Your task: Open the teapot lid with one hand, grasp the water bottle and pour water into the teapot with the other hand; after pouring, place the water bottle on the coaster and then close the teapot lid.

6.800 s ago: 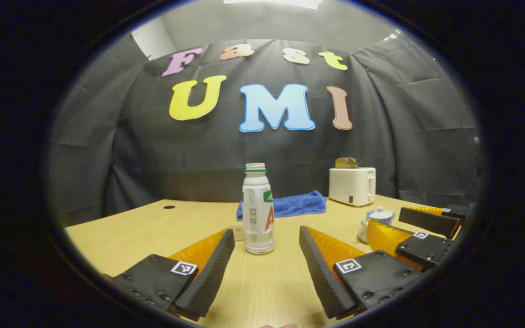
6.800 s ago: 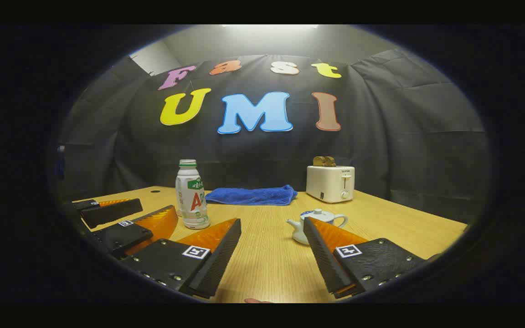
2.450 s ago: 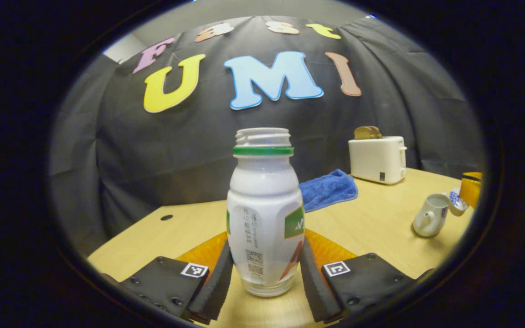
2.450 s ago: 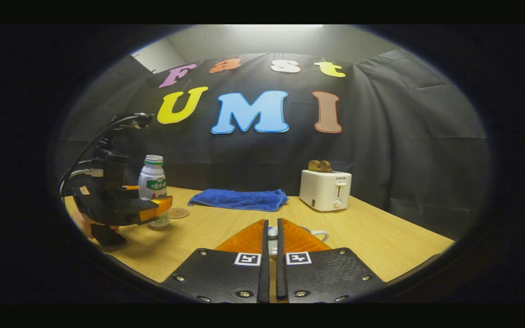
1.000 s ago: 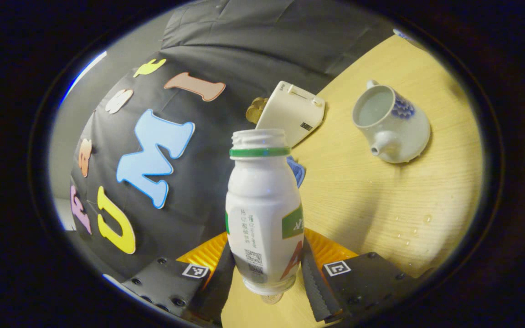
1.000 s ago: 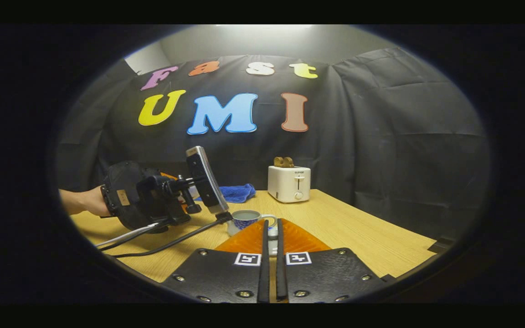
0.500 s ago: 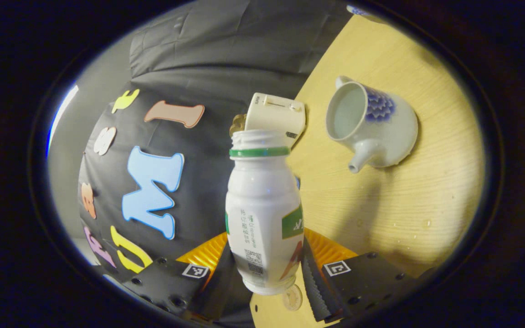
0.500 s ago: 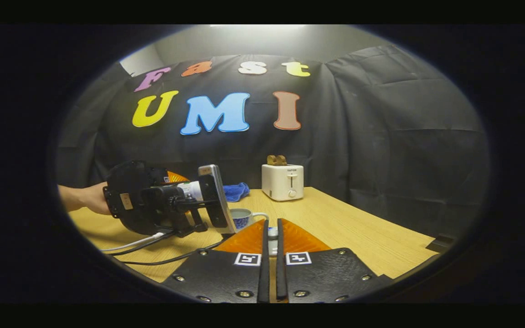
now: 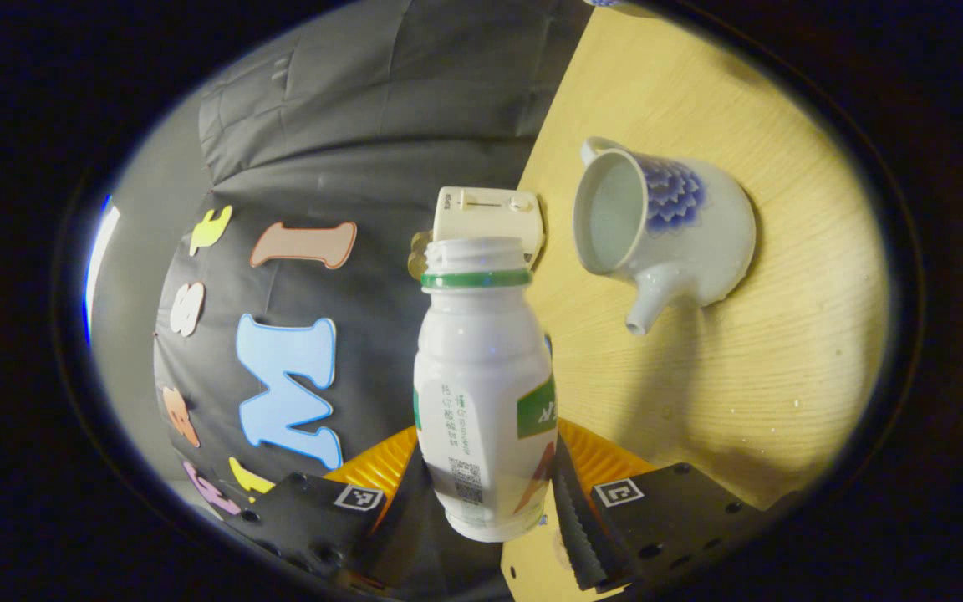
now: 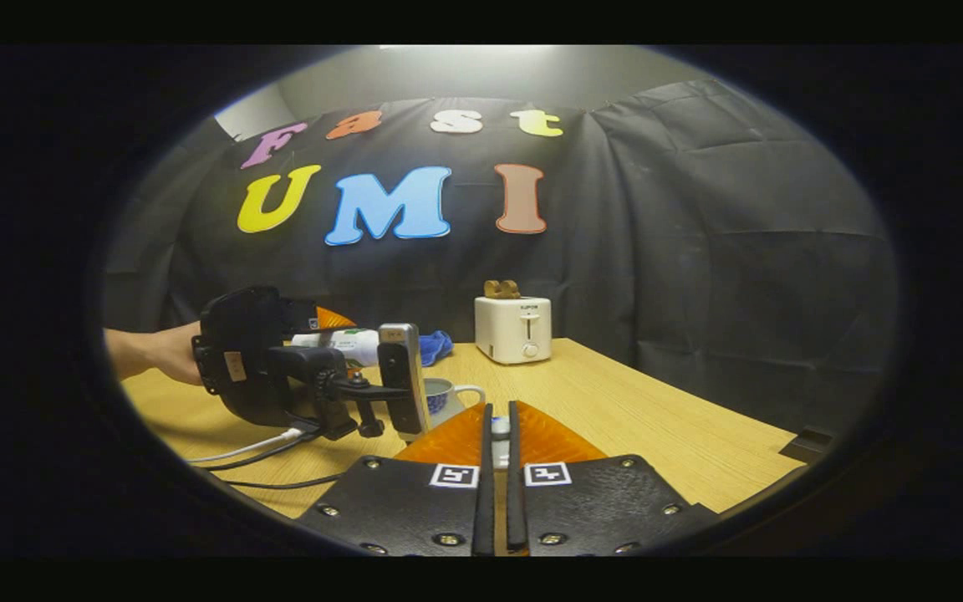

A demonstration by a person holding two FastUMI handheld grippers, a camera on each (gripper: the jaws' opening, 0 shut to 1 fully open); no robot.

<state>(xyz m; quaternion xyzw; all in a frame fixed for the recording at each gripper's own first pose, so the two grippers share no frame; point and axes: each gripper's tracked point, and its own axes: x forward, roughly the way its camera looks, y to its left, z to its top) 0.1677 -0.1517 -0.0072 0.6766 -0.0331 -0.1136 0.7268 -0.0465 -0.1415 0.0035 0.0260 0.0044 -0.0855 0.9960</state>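
Note:
My left gripper is shut on the lower body of a white water bottle with a green neck ring and no cap. The bottle is tipped almost level, its mouth close to the open white-and-blue teapot, whose spout points toward me. In the right gripper view the tipped bottle lies above the teapot, held by the left gripper and a hand. My right gripper is shut on the small white teapot lid, just right of the teapot.
A white toaster with bread in it stands at the back of the wooden table. A blue towel lies left of the toaster. Cables trail from the left gripper across the table. Small water drops dot the wood near the teapot.
The left gripper has tipped the bottle further over and brought its mouth closer to the teapot's opening. The right gripper has stayed shut on the lid in about the same place.

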